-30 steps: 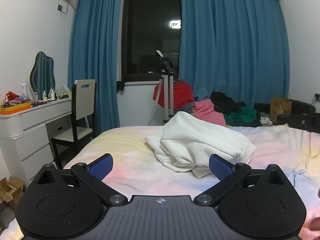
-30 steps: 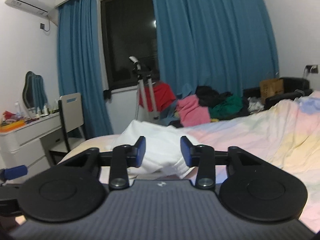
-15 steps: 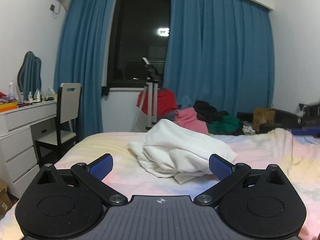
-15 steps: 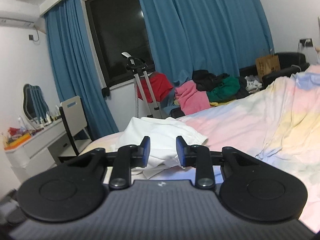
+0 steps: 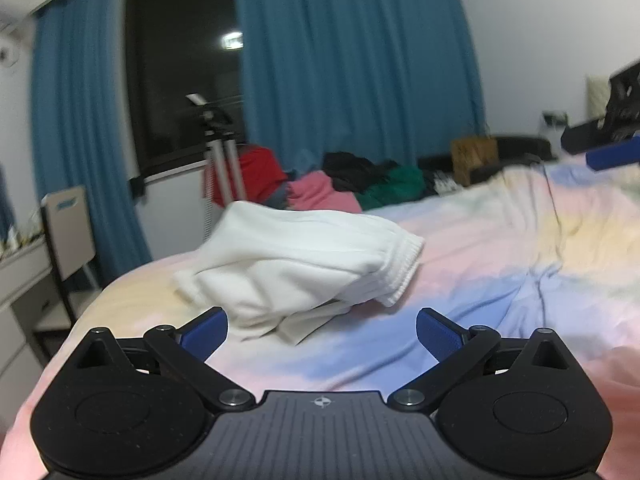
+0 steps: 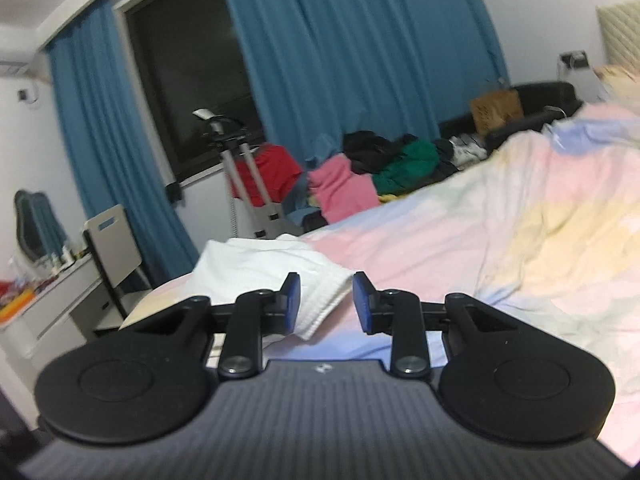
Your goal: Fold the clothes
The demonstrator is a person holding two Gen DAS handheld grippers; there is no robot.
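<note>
While the left claw [image 5: 322,330] stays spread wide and empty just short of the white garment [image 5: 304,264], the right claw [image 6: 326,304] has parted a little since half a second ago, a narrow gap between its pads with nothing held. Both views have swung right, so the garment, bunched on the pastel bed [image 5: 500,264], now sits left of centre, its ribbed hem [image 6: 324,300] just beyond the right claw.

Left tool [image 5: 322,330] spread wide; right tool [image 6: 326,300] narrowly parted.
</note>
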